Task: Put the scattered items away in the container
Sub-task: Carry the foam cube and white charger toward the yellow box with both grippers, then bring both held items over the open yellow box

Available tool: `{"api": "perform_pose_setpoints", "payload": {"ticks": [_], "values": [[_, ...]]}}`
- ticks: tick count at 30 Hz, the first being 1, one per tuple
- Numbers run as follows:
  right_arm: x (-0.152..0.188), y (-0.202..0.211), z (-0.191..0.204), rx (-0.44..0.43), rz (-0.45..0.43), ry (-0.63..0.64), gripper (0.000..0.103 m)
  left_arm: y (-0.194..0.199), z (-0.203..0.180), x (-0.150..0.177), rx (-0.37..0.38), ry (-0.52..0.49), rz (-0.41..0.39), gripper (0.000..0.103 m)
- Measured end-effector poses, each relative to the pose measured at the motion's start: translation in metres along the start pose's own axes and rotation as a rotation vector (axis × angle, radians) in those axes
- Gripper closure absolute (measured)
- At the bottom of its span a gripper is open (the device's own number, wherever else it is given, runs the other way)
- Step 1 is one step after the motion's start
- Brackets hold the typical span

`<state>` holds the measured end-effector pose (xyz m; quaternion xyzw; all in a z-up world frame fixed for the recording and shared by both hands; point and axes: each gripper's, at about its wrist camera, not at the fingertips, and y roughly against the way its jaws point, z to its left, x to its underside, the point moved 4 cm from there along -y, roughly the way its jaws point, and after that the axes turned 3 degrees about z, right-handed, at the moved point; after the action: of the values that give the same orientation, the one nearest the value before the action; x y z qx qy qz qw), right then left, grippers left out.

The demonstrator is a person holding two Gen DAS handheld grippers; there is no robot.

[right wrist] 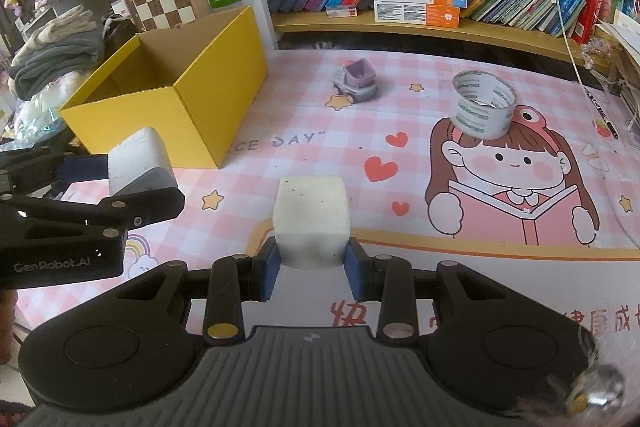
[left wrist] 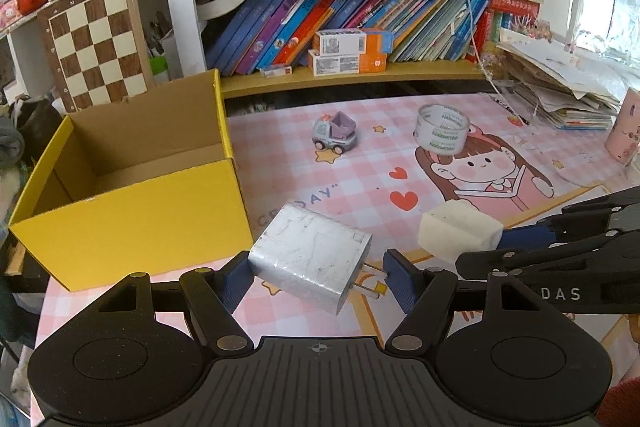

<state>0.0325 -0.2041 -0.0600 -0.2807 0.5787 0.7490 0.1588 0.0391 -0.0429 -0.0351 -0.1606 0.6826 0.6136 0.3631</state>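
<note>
My left gripper [left wrist: 318, 281] is shut on a white plug charger [left wrist: 308, 259]: its body presses one blue pad and its prongs touch the other. It hangs above the mat, just right of the open yellow cardboard box [left wrist: 132, 227], whose visible inside holds nothing. In the right wrist view my right gripper [right wrist: 312, 267] is shut on a white foam cube [right wrist: 310, 219], lifted over the mat. The box [right wrist: 200, 119] stands to its upper left. A small grey and purple toy truck [right wrist: 356, 81] and a tape roll [right wrist: 482, 105] lie on the mat further back.
A pink checked desk mat [right wrist: 280, 155] covers the table. Behind it runs a low shelf of books [left wrist: 340, 19] with small cartons. A chessboard [left wrist: 96, 43] leans behind the box. Stacked papers [left wrist: 560, 87] and a pink cup [left wrist: 626, 135] stand at the right, folded clothes [right wrist: 56, 51] beyond the box.
</note>
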Motion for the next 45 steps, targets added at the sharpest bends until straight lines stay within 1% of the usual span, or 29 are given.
{"api": "perform_pose_setpoints", "payload": {"ticks": [5,16,27,45], "values": [[-0.002,-0.001,0.009,0.005,-0.002,-0.005,0.07,0.002,0.009,-0.001,0.008,-0.003,-0.003,0.032],[-0.01,-0.005,0.031,0.014,-0.012,0.0,0.07,0.015,0.028,-0.003,0.017,-0.016,-0.035,0.032],[-0.017,-0.011,0.055,0.009,-0.015,0.016,0.07,0.028,0.054,-0.006,0.014,-0.002,-0.068,0.032],[-0.042,-0.007,0.098,0.007,-0.067,0.065,0.07,0.046,0.096,-0.016,0.015,0.027,-0.14,0.032]]}}
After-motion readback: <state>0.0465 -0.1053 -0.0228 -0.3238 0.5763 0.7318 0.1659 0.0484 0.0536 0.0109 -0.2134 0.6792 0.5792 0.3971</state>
